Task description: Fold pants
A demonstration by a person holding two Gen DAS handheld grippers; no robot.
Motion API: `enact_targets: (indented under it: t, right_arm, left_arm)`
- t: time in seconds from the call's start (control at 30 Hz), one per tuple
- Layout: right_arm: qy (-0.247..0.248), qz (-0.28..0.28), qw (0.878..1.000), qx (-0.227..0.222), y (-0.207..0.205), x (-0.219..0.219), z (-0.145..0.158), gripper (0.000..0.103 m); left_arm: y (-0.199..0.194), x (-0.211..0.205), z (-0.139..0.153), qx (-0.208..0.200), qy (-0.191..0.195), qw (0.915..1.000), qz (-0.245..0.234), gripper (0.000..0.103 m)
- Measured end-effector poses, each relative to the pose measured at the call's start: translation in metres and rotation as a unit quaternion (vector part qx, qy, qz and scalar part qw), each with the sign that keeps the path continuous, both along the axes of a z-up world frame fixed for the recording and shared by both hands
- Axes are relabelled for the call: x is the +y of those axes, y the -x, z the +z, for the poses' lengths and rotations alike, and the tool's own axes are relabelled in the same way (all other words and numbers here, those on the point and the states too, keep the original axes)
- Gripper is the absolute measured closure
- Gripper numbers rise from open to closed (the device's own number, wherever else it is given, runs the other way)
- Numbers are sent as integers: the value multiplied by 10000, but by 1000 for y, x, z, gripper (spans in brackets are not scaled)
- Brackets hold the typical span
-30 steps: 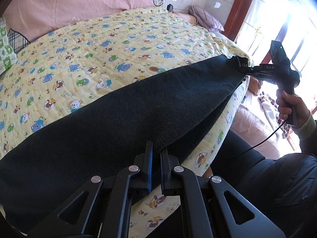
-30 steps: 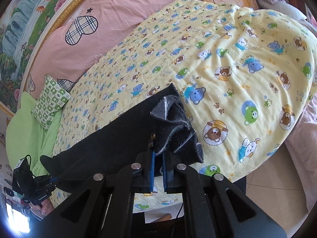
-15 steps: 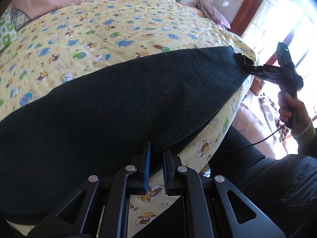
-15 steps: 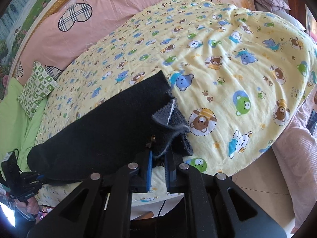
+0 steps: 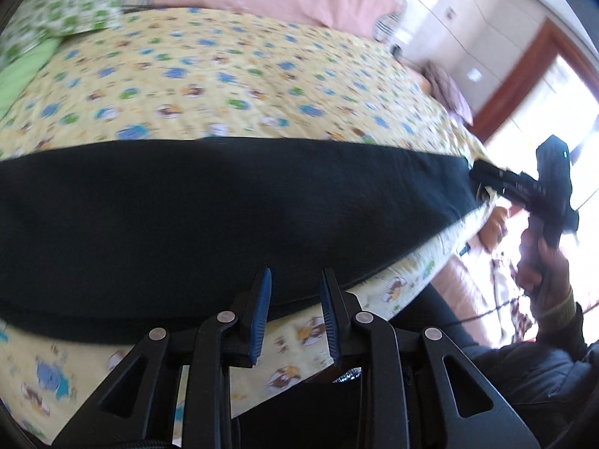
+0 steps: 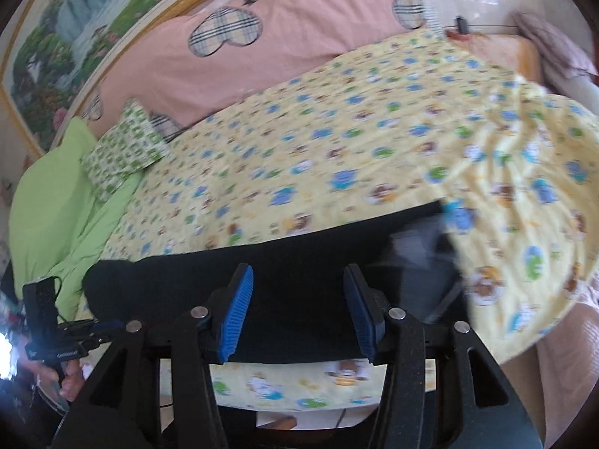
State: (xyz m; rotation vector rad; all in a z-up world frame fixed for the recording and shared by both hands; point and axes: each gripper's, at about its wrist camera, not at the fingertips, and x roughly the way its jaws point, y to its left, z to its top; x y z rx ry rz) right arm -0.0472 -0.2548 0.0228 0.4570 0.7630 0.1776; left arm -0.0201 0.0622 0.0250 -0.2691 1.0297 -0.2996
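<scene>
The black pants [image 5: 224, 209] lie flat in a long band along the near edge of the bed, also seen in the right wrist view [image 6: 299, 262]. My left gripper [image 5: 295, 284] is open and empty, its blue pads just over the pants' near edge. My right gripper [image 6: 297, 280] is open wide and empty over the pants' near edge. A grey inside-out bit of fabric [image 6: 419, 247] shows at the pants' right end. Each gripper shows in the other's view, the right one [image 5: 483, 172] and the left one [image 6: 108, 327], both at the pants' ends.
The bed carries a yellow quilt [image 5: 243, 75] with cartoon animals. A pink headboard cushion [image 6: 280, 45] stands behind, with green pillows [image 6: 63, 187] at the left. A bright window [image 5: 554, 112] is at the right. The person's dark jacket [image 5: 543, 385] is by the bed edge.
Both grippers have opened and let go of the pants. The pants have dropped flat onto the bed. Both views have swung and are blurred.
</scene>
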Motion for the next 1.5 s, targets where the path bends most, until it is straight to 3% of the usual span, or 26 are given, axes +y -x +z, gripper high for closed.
enact_targets:
  t: [0.1,0.2,0.23,0.5,0.7,1.0,1.27,1.37,1.4,1.43,1.47,1.5]
  right_arm:
    - [-61,436,9990,-20,-10,27,-2,51]
    - [-120,980,9951,-48,-17,59,-3,51]
    - [-99,1168,9931,-54,-19,70,-4,51]
    - [313,2414,9698,-165,-23,149,-6,51]
    - [828,3129,9456,-331,-18,198,-7,51]
    - [1748,3768,9077,-602,-8,237,-15,51]
    - [2756,4267,8574,-822,0,262,-30,51]
    - [3164,4289,8415,-884,1,272,-40,56]
    - [3211,4279,8403,-877,-1,274,-42,63]
    - [3168,4296,8415,-829,-4,274,-43,79]
    - [3088,4310,8441,-796,-7,274,-43,88]
    - [2968,4303,8487,-798,-9,272,-41,89]
  left_arm:
    - [8,18,1,-10,84,9994,350,74]
    - [20,38,2,-20,115,9968,794,53]
    - [24,44,2,-18,150,9956,928,51]
    - [51,109,-4,50,438,9761,2127,51]
    - [57,148,-8,85,523,9609,2718,51]
    - [52,185,-16,190,516,9421,3307,51]
    - [33,202,-30,353,565,9296,3624,51]
    - [30,206,-33,344,591,9253,3731,59]
    - [29,207,-34,335,557,9242,3764,76]
    - [28,208,-34,336,528,9235,3785,90]
    - [29,209,-33,286,582,9235,3780,90]
    - [31,208,-31,214,603,9232,3790,94]
